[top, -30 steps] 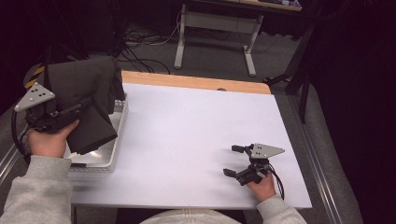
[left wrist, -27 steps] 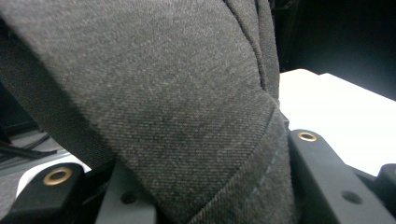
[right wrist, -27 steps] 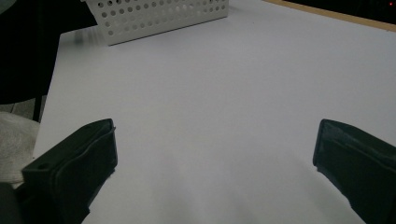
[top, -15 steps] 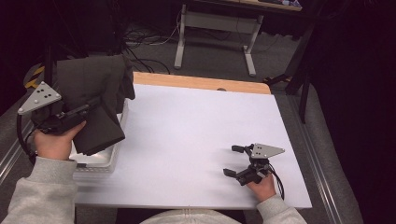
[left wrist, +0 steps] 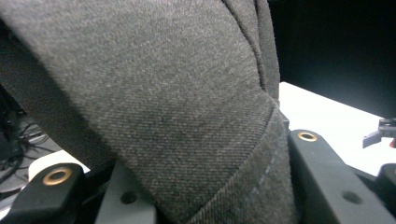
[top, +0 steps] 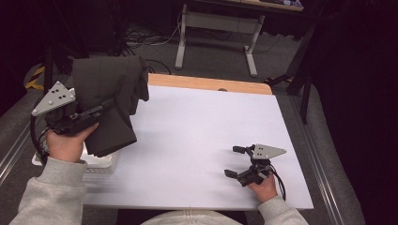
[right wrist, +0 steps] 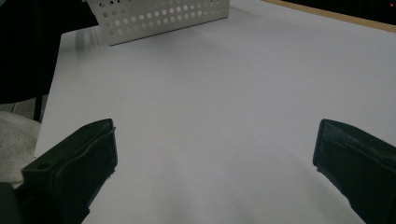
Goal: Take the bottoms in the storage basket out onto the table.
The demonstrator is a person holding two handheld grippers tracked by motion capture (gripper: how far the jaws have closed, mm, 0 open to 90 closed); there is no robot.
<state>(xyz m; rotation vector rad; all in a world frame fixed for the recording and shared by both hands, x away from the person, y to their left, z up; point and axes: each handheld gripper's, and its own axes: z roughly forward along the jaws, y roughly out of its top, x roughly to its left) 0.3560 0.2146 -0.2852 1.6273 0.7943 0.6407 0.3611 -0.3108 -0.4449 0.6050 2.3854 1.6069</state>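
Dark grey cloth pinched in left tongs; right tongs spread, empty.

Dark cloth hides the left tongs' tips and most of the white basket

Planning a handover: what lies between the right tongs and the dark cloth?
Bare white tabletop, seen in the high view, separates the right tongs from the dark cloth held by the left tongs.
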